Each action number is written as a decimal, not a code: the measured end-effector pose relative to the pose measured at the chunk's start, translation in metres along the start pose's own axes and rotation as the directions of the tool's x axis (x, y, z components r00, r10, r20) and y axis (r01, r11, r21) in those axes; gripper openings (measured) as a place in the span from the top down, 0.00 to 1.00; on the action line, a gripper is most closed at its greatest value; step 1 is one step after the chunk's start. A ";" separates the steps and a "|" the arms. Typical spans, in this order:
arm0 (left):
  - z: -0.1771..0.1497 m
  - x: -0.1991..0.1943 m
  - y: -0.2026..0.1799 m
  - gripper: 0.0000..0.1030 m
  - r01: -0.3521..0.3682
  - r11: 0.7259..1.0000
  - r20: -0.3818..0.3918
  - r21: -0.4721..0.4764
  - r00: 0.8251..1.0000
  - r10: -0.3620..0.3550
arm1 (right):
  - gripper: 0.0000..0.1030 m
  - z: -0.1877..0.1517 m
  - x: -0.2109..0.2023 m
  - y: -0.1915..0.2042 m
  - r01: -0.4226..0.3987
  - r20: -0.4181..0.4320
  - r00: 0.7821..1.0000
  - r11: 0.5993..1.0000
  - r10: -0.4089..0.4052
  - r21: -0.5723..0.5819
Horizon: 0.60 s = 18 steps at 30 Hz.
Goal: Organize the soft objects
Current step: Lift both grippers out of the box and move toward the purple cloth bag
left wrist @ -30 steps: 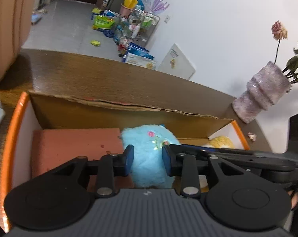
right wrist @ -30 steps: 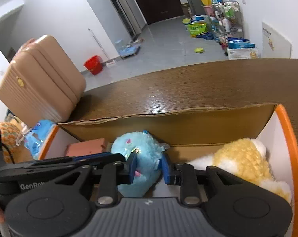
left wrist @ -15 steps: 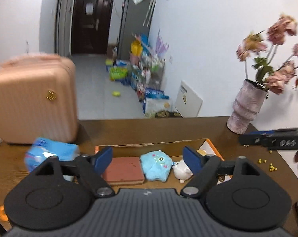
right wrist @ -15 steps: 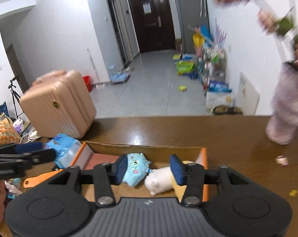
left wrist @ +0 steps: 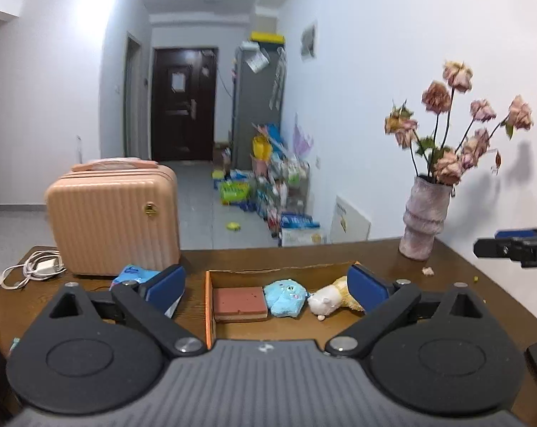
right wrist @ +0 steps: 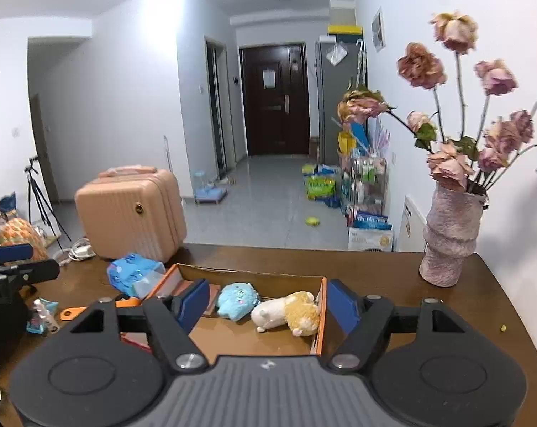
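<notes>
An orange-edged cardboard box [left wrist: 208,306] [right wrist: 323,306] lies on the brown table. Inside it rest a pink sponge block [left wrist: 239,300], a blue plush toy [left wrist: 285,297] [right wrist: 237,300] and a white-and-yellow plush toy [left wrist: 334,299] [right wrist: 286,313]. My left gripper [left wrist: 266,290] hangs well back from the box, its jaws still opening wide with nothing between them. My right gripper [right wrist: 268,302] is also drawn back above the box's near side, jaws opening and empty. Each gripper's tip shows at the edge of the other's view.
A pink suitcase [left wrist: 115,217] [right wrist: 133,213] stands at the table's left rear beside a blue tissue pack [right wrist: 133,272] and a white charger cable [left wrist: 30,270]. A vase of dried flowers [left wrist: 425,224] [right wrist: 449,238] sits at the right rear. Small items lie at the left [right wrist: 42,315].
Both grippers have pulled up and back out of the box and opened. The blue plush they were pinching now lies in the box between the sponge block and the white plush.
</notes>
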<state>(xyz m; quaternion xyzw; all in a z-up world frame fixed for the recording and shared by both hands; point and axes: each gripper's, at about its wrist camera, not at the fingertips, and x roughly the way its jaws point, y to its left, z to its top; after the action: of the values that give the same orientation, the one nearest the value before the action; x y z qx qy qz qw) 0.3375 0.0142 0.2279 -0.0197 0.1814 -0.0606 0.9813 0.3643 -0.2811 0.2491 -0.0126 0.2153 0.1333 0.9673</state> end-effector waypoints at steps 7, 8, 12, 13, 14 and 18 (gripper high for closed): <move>-0.097 -0.059 -0.009 0.01 -0.060 0.997 0.109 0.051 0.993 0.055 | 0.27 -0.090 -0.061 0.012 -0.040 0.136 0.990 0.999 0.043 -0.024; -0.116 -0.068 -0.011 0.01 -0.081 0.995 0.115 0.059 0.991 0.074 | 0.26 -0.102 -0.066 0.013 -0.039 0.144 0.989 0.999 0.043 -0.024; -0.169 -0.094 -0.016 0.01 -0.063 0.998 0.091 0.019 0.994 0.061 | 0.22 -0.159 -0.090 0.023 -0.071 0.159 0.985 0.997 0.072 -0.013; -0.183 -0.101 -0.016 0.01 -0.066 0.998 0.077 0.006 0.995 0.065 | 0.22 -0.173 -0.095 0.026 -0.074 0.164 0.984 0.997 0.074 -0.006; -0.197 -0.107 -0.017 0.01 -0.072 0.997 0.061 -0.007 0.996 0.072 | 0.21 -0.187 -0.100 0.029 -0.075 0.163 0.984 0.997 0.074 -0.001; -0.237 -0.130 -0.016 0.01 -0.075 0.996 -0.010 -0.040 0.997 0.075 | 0.20 -0.247 -0.112 0.045 -0.051 0.102 0.994 0.998 0.048 0.028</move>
<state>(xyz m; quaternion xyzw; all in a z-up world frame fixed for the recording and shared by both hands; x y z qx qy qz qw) 0.1301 0.0110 0.0541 -0.0324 0.1875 -0.0201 0.9815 0.1529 -0.2864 0.0733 0.0143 0.1682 0.1542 0.9735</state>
